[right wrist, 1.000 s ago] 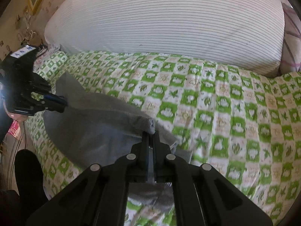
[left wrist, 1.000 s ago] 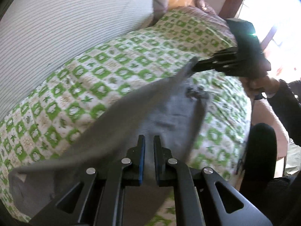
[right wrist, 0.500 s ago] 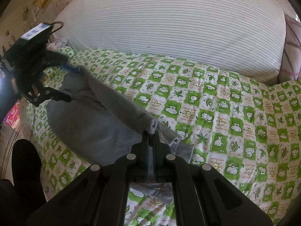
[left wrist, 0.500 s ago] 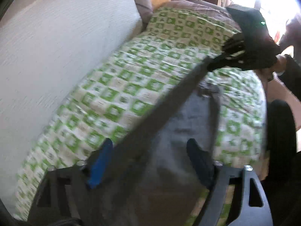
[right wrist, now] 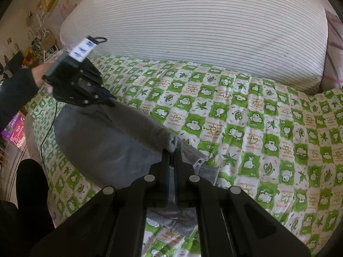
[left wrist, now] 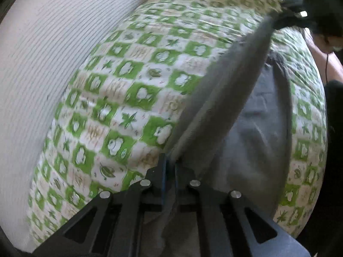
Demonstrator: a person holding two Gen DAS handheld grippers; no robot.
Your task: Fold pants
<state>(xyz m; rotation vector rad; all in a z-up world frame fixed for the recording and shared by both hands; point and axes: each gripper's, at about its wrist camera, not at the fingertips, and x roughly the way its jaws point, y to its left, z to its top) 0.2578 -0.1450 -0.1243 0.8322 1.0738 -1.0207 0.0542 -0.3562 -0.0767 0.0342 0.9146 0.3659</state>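
Observation:
Grey pants (right wrist: 103,141) lie on a green-and-white checked bed cover. My right gripper (right wrist: 171,153) is shut on one end of the pants' far edge. My left gripper (left wrist: 170,160) is shut on the other end of that edge; it also shows in the right wrist view (right wrist: 107,98) at the left. The edge (left wrist: 225,90) is pulled taut between the two grippers and raised off the bed. The rest of the pants (left wrist: 257,132) hangs and lies below it. The right gripper's body shows dark at the top right of the left wrist view (left wrist: 300,19).
A large white striped pillow (right wrist: 203,32) lies along the far side of the bed cover (right wrist: 268,128). The bed's near edge and the floor (right wrist: 12,150) are at the left. My dark-clothed leg (right wrist: 30,188) is at the lower left.
My left gripper opened wide, then shut again on the pants' edge. It lifted and moved toward the pillow side. The edge is now stretched tight between both grippers.

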